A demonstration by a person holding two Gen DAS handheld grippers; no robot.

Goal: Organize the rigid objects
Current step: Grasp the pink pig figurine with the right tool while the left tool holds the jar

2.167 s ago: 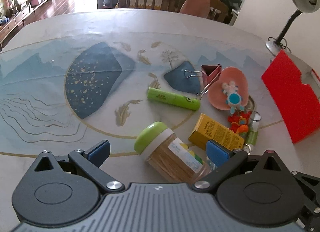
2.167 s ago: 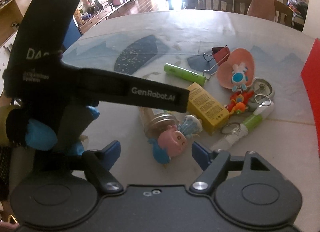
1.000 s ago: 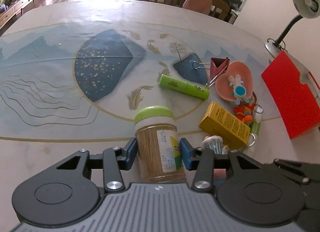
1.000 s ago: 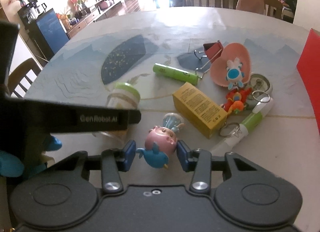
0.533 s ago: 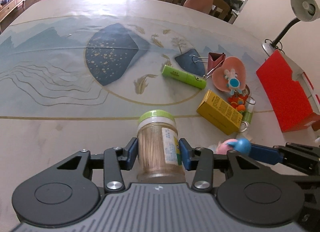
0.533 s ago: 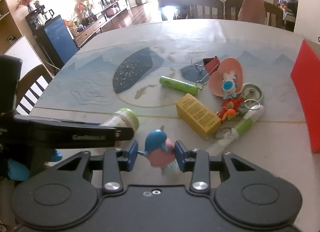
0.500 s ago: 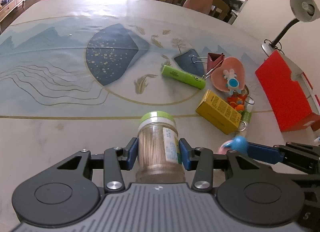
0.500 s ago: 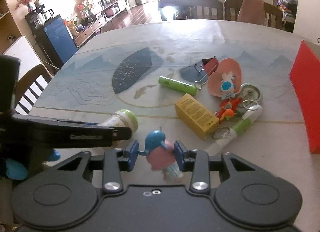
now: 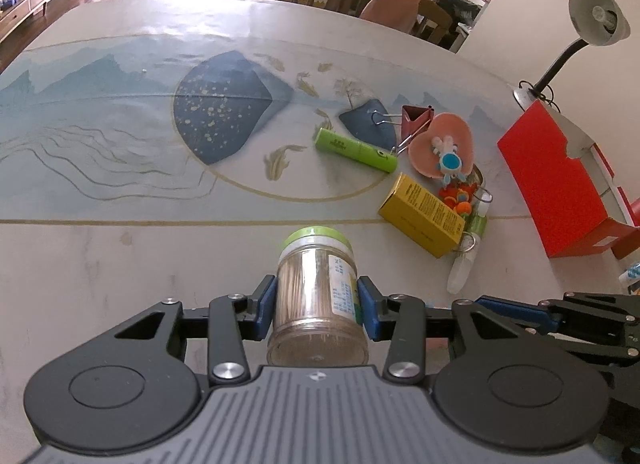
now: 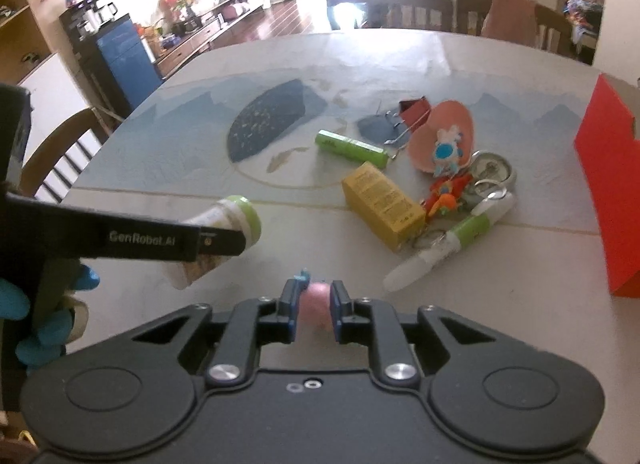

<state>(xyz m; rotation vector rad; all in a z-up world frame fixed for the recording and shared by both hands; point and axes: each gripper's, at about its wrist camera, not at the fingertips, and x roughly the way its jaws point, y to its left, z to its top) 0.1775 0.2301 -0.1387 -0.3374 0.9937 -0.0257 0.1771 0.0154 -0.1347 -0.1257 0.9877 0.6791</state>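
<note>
A: How do the two hands sit?

B: Both tools angle steeply down over the near part of the bench. The left hand-held gripper pinches a clear jar with a green lid, its blue pads pressed on both sides of the body, the lid pointing away from the camera. In the right wrist view that jar is tilted and off the surface, and a blue-gloved hand grips the tool's handle at the left edge.

A: And the right one?

B: The right hand-held gripper is squeezed onto a small pink toy figure; its jaws have just been moving, easing a touch wider, with the toy between them throughout. It sits just right of the left tool.

A: Where is there room?

B: The left and middle of the bench, over the printed blue pattern, lie bare. The clutter is at the right: a green tube, a yellow box, a pink heart-shaped dish with a binder clip beside it, and a white-and-green pen. A red box stands at the right edge, chairs line the far edge.
</note>
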